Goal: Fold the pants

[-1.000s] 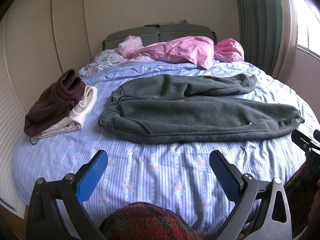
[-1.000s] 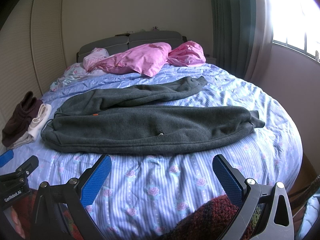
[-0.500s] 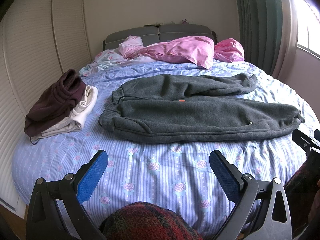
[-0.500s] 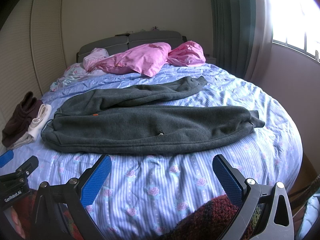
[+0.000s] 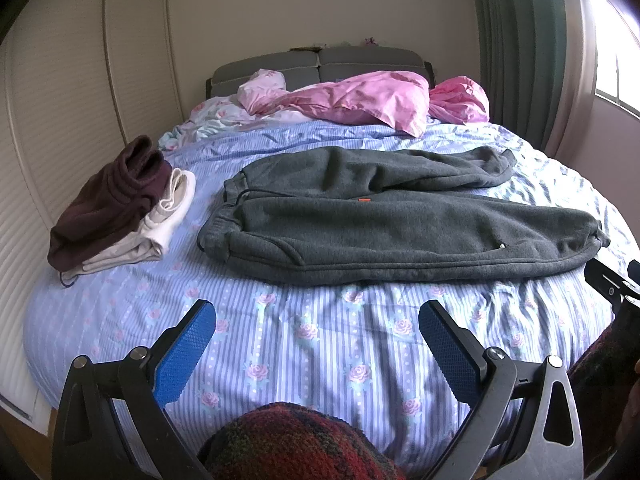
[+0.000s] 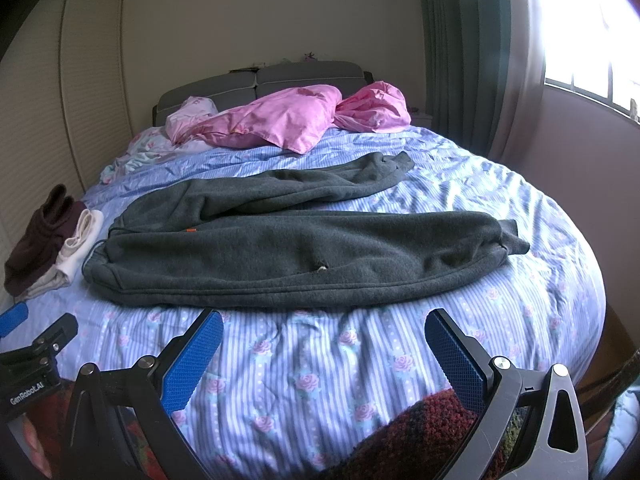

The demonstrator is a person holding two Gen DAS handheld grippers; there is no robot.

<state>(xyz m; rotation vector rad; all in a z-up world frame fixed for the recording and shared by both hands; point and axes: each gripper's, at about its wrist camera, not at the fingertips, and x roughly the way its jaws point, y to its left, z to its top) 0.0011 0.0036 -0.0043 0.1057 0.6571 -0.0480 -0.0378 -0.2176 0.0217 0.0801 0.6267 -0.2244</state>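
Bed (image 5: pixel 320 344), blue striped sheet with pink roses, serves as the work surface. No bins or baskets in view; all cloth lies loose on the sheet.

Pants (image 5: pixel 400 228) (image 6: pixel 304 256): dark grey fleece, spread flat across the middle of the bed. Waistband toward the left, cuffs toward the right. Near leg straight and smooth; far leg angles away toward the headboard (image 5: pixel 320 62), its cuff rumpled. Small orange tag near the crotch; a pale speck on the near leg. Drawstring trails at the waistband.

Left of the pants, apart from them: a folded stack (image 5: pixel 116 204) (image 6: pixel 52 240), a maroon garment on top of a cream one, near the bed's left edge.

Behind the pants, at the head of the bed: pink bedding (image 5: pixel 360 100) (image 6: pixel 280 120), crumpled, plus a pale floral piece beside it. Neither touches the pants.

Left gripper (image 5: pixel 318 334): blue pads spread wide, nothing between them, held over bare sheet short of the pants' near edge. Right gripper (image 6: pixel 320 338): same, pads wide apart and empty, also short of the near leg. Each gripper shows at the edge of the other's view.

A red-and-dark knit sleeve (image 5: pixel 296 444) (image 6: pixel 432 432) fills the bottom of both views.

Wardrobe doors (image 5: pixel 60 120) on the left, green curtain (image 5: pixel 516 40) and bright window on the right. Nothing lies between the grippers and the pants.
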